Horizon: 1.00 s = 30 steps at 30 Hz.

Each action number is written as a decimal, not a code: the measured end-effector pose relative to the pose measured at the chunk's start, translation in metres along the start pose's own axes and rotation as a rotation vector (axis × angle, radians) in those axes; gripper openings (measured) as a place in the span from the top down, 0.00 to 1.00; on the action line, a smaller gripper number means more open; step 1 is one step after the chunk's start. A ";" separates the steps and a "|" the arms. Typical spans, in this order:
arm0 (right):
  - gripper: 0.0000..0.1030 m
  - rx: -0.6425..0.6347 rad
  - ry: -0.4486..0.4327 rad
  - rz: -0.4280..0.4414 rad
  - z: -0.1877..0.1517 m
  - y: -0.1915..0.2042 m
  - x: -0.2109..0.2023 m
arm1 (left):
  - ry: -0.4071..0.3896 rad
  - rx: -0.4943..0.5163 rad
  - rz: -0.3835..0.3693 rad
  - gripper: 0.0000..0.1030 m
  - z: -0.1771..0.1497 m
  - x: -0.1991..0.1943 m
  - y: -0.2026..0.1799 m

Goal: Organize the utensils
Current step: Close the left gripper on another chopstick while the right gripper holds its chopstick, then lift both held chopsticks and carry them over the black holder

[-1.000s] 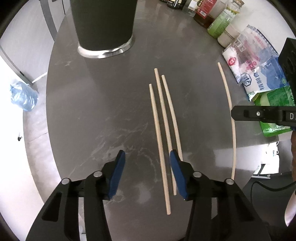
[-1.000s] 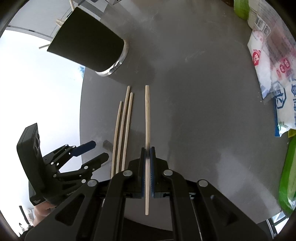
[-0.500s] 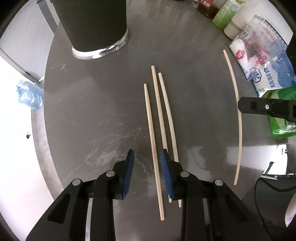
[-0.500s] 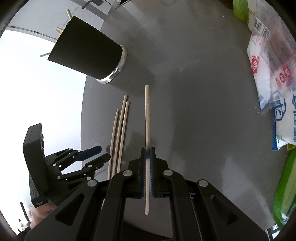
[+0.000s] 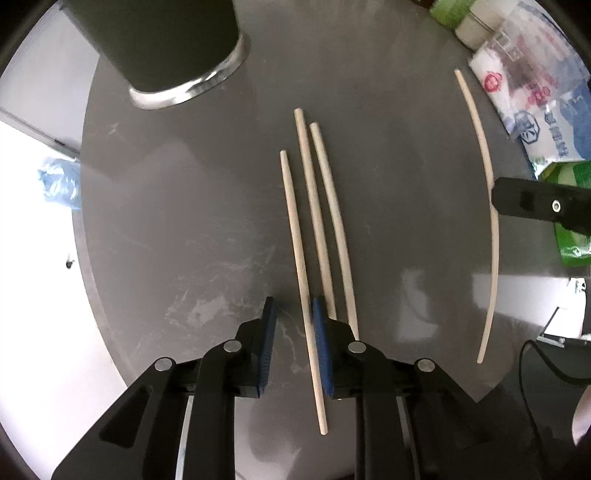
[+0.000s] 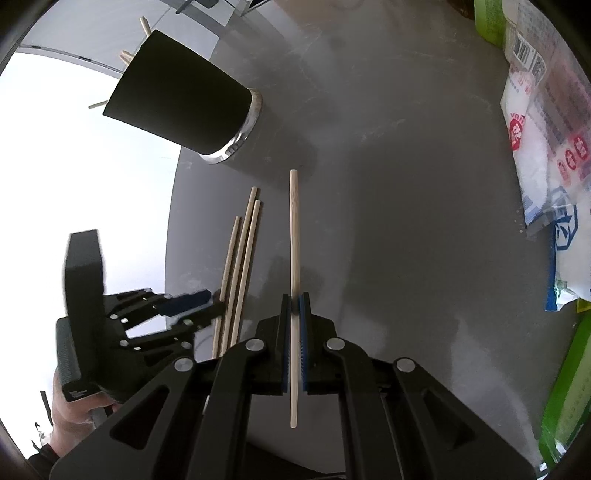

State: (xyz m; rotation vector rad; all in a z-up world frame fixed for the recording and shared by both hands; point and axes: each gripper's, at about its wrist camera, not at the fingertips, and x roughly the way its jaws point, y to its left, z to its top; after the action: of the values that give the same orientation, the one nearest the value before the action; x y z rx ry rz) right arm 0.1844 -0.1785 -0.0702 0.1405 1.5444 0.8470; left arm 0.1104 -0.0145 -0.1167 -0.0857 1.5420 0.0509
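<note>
Three pale wooden chopsticks (image 5: 314,206) lie side by side on the round grey table (image 5: 177,221). My left gripper (image 5: 294,300) points straight down over their near ends. Its jaws are closing around the leftmost chopstick (image 5: 295,236), which rests against the right pad (image 5: 320,332) while the left pad stands clear of it. My right gripper (image 6: 294,295) is shut on a fourth chopstick (image 6: 293,229) held above the table. That chopstick (image 5: 487,206) shows in the left wrist view beside a right finger (image 5: 535,203). A black holder (image 6: 177,107) with sticks in it stands at the back.
Food packets (image 5: 535,96) and bottles (image 5: 469,26) crowd the table's right side, with a green packet (image 6: 565,387) nearer. The table edge (image 5: 88,288) curves close on the left. A blue bag (image 5: 59,184) lies on the floor. A hand (image 6: 70,406) holds the left gripper.
My left gripper's jaws have narrowed from wide open and shifted right and down, coming to straddle the leftmost chopstick. The right gripper has kept its grip on its chopstick and stayed about still.
</note>
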 end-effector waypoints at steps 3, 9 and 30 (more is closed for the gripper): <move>0.95 0.000 -0.007 0.008 0.001 -0.001 -0.002 | 0.031 0.003 -0.004 0.82 0.010 0.004 -0.001; 0.95 0.019 -0.032 0.019 0.003 -0.005 -0.005 | 0.042 0.020 0.047 0.95 0.016 0.007 -0.003; 0.95 0.000 -0.037 -0.037 0.001 0.022 -0.012 | -0.094 -0.078 -0.171 0.96 -0.012 -0.029 0.057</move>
State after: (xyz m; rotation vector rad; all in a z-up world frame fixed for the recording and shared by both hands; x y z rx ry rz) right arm 0.1788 -0.1690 -0.0477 0.1265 1.5084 0.8109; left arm 0.0927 0.0418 -0.0891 -0.2732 1.4334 -0.0208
